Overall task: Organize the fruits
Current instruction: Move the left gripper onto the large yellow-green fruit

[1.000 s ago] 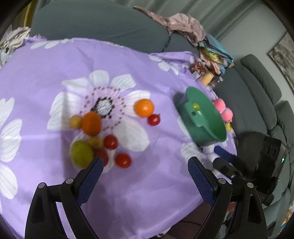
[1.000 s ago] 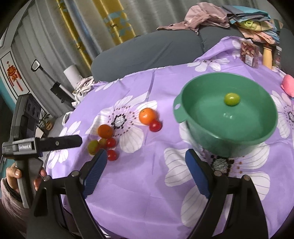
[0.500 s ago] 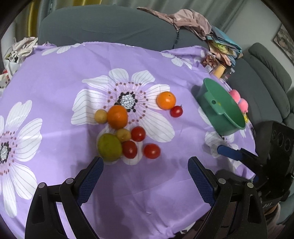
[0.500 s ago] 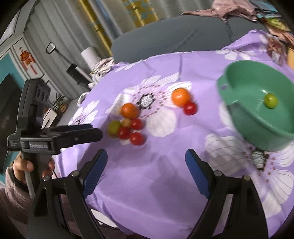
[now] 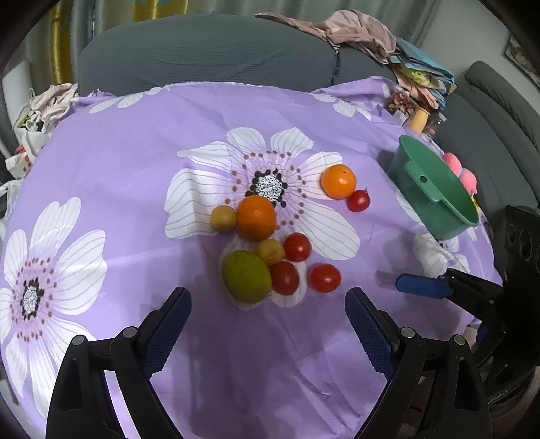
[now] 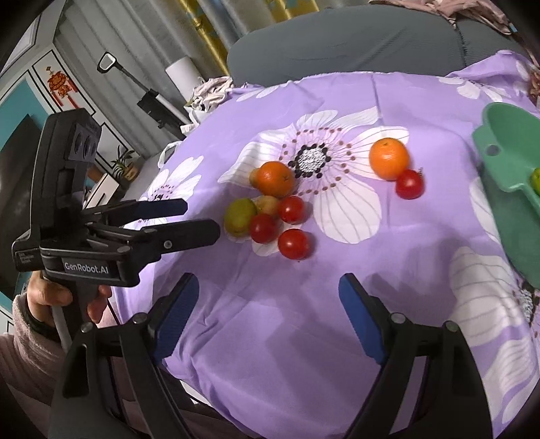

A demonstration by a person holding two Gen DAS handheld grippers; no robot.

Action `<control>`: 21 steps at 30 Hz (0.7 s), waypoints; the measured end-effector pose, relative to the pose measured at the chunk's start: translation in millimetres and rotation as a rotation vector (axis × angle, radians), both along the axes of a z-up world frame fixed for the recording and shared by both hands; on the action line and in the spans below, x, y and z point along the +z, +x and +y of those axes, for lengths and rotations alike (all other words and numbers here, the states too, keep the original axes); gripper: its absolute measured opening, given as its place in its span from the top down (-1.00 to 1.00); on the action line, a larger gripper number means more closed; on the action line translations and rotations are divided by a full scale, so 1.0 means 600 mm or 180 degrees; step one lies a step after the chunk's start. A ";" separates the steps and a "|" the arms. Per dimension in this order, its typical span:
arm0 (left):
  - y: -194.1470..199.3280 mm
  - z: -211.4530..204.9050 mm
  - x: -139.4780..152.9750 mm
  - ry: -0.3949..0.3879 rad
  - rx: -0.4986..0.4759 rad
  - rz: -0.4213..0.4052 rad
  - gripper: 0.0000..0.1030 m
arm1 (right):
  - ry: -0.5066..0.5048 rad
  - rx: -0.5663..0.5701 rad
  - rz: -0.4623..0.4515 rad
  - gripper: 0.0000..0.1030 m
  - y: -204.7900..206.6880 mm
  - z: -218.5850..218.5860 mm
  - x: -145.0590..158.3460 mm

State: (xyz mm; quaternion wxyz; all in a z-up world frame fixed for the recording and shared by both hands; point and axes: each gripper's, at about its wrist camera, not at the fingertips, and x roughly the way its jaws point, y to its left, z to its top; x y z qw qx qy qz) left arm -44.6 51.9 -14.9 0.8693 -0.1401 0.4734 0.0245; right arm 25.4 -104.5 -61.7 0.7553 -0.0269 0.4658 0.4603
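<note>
A cluster of fruit lies mid-table: a green fruit, an orange, two small yellow-brown fruits and three red tomatoes. A second orange and a tomato lie to the right. The green bowl stands at the right edge; the right wrist view shows a small green fruit in it. My left gripper is open and empty, just short of the cluster. My right gripper is open and empty, near the table's front edge.
The table wears a purple floral cloth. A grey sofa runs behind it with piled clothes. Jars and a pink item stand behind the bowl. The left gripper's body shows at the left of the right wrist view.
Both grippers have swung left, toward the fruit cluster. The bowl has slid to the right edge of both views. Both stay open.
</note>
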 end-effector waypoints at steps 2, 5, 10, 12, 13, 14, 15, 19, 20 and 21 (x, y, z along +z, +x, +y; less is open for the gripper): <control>0.002 0.003 -0.001 0.0016 -0.0014 0.0007 -0.81 | -0.0016 0.0035 0.0009 -0.65 0.001 0.009 -0.002; 0.005 0.010 -0.005 0.0007 -0.0037 0.0030 -0.81 | -0.0034 0.0086 0.0035 -0.64 0.000 0.027 -0.006; 0.011 0.019 -0.008 -0.0042 -0.0104 0.0022 -0.81 | -0.0050 0.0152 0.0092 -0.59 -0.002 0.051 -0.014; 0.012 0.020 -0.008 -0.0035 -0.0124 0.0022 -0.81 | -0.0054 0.0166 0.0133 -0.57 0.001 0.059 -0.020; 0.013 0.022 -0.009 -0.0047 -0.0141 0.0020 -0.81 | -0.0045 0.0173 0.0170 -0.57 0.001 0.062 -0.023; 0.013 0.022 -0.009 -0.0059 -0.0154 0.0015 -0.81 | -0.0019 0.0183 0.0238 -0.54 0.003 0.066 -0.026; 0.013 0.023 -0.010 -0.0080 -0.0171 0.0010 -0.81 | 0.0002 0.0193 0.0284 -0.52 0.005 0.068 -0.029; 0.017 0.027 -0.012 -0.0123 -0.0210 -0.0003 -0.81 | 0.0015 0.0209 0.0359 -0.47 0.006 0.078 -0.035; 0.017 0.027 -0.013 -0.0128 -0.0213 -0.0007 -0.81 | 0.0020 0.0214 0.0374 -0.44 0.006 0.081 -0.035; 0.017 0.029 -0.013 -0.0139 -0.0222 -0.0010 -0.81 | 0.0033 0.0222 0.0399 -0.41 0.006 0.084 -0.036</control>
